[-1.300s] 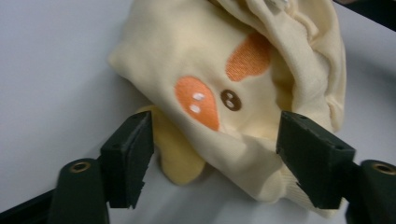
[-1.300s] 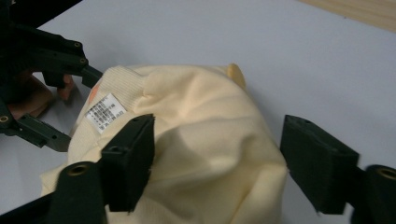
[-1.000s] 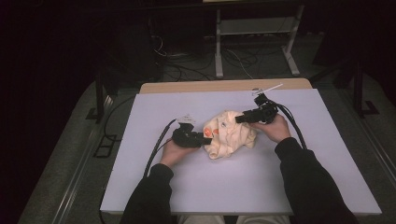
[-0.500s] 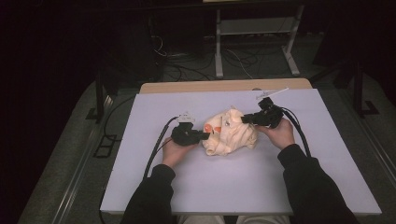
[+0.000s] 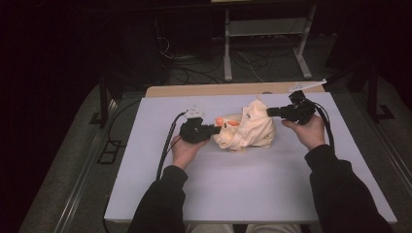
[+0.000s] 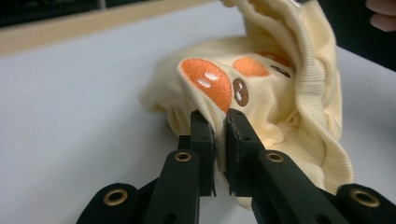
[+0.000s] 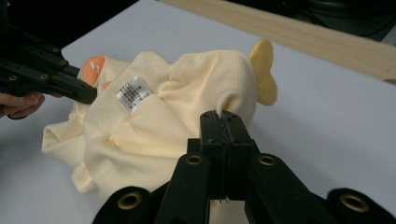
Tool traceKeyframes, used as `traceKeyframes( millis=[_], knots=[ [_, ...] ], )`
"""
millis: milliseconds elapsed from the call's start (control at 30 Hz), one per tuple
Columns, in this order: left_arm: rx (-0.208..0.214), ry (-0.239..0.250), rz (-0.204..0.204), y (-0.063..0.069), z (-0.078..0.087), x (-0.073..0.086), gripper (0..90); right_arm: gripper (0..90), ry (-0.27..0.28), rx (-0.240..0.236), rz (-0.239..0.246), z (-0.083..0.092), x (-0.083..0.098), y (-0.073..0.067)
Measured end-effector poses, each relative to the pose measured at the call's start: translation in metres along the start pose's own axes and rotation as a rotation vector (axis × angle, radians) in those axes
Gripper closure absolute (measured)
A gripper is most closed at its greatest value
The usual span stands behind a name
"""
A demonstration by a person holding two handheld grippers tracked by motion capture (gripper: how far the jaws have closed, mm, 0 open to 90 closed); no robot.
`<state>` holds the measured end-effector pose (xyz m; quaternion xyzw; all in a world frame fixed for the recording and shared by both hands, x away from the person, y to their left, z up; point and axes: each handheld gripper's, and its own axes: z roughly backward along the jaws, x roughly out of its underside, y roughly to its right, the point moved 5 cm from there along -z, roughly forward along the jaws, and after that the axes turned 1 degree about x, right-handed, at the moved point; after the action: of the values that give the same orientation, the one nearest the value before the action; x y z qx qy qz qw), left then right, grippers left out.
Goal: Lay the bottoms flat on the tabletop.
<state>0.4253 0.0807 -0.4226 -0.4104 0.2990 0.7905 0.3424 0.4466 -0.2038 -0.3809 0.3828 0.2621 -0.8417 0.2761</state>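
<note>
A cream-yellow garment (image 5: 248,131) with orange patches lies bunched at the table's middle, partly lifted. My left gripper (image 5: 217,129) comes at its left edge; its jaws have just been closing and now pinch a fold of the garment (image 6: 280,88) beside the orange patch, as the left gripper (image 6: 218,116) view shows. My right gripper (image 5: 268,112) holds the upper right side; its jaws have just closed on cream cloth of the garment (image 7: 187,102), and the right gripper (image 7: 223,116) stands shut on it. A white label shows on the ribbed part.
The white table top (image 5: 243,189) runs wide around the garment. A wooden strip (image 5: 204,90) borders its far edge. Behind it stand a metal rack (image 5: 265,34) and floor cables. Each gripper trails a black cable toward the person.
Both grippers have risen with the garment in them. The right one has moved right and the cloth is drawn out wider between them.
</note>
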Motion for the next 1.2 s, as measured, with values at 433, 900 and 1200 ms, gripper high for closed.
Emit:
traceKeyframes(
  millis=[433,900,1200],
  knots=[
    [-0.081,0.017,-0.072,-0.001,0.002,-0.077,81.6,87.8,0.093,0.039,0.025,0.049,-0.032,0.003],
    [-0.112,-0.010,-0.151,0.008,-0.001,-0.117,81.6,88.8,0.132,0.045,0.050,0.079,-0.045,-0.002],
    [-0.106,-0.023,-0.105,-0.001,-0.011,-0.087,81.6,88.7,0.072,0.012,0.059,0.060,-0.021,-0.009]
  ],
)
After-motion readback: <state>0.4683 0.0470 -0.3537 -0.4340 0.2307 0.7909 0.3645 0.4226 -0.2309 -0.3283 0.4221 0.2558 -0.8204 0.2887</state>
